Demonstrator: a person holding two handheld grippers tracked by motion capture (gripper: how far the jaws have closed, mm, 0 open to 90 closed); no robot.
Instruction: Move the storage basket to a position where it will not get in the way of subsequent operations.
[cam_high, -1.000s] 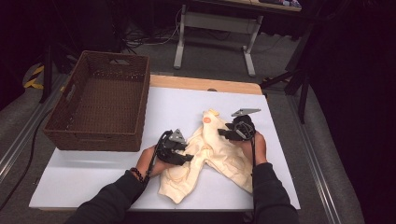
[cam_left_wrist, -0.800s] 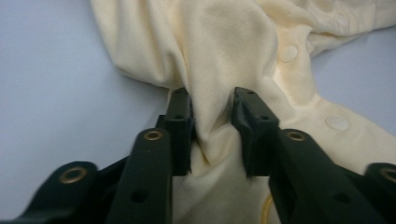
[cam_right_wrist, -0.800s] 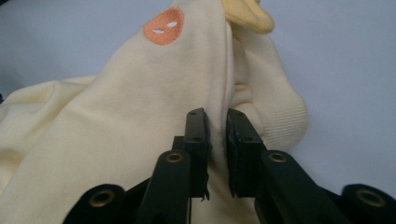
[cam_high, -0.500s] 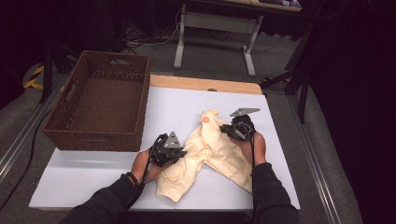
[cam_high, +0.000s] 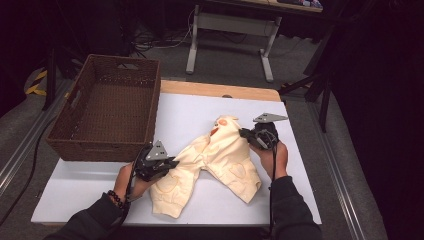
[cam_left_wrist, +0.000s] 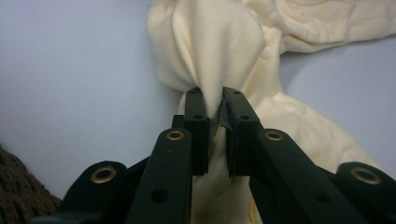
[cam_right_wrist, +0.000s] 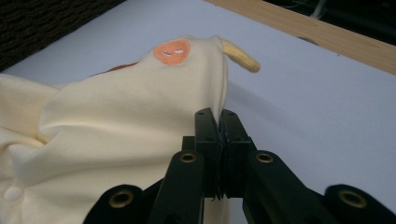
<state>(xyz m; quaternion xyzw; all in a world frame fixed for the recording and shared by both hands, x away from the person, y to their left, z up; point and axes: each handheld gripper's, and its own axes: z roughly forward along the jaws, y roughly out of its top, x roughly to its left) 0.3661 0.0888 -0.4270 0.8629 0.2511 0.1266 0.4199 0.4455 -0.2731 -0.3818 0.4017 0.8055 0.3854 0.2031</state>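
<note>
Pulled leftward, the left gripper (cam_high: 167, 162) and right gripper (cam_high: 246, 133) each pinch bunched soft cream garment (cam_high: 220, 160), jaws just closed

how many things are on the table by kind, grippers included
cream garment: 1
brown wicker basket: 1
grippers: 2, the left gripper and the right gripper, each shut on the garment's fabric
total: 4
</note>
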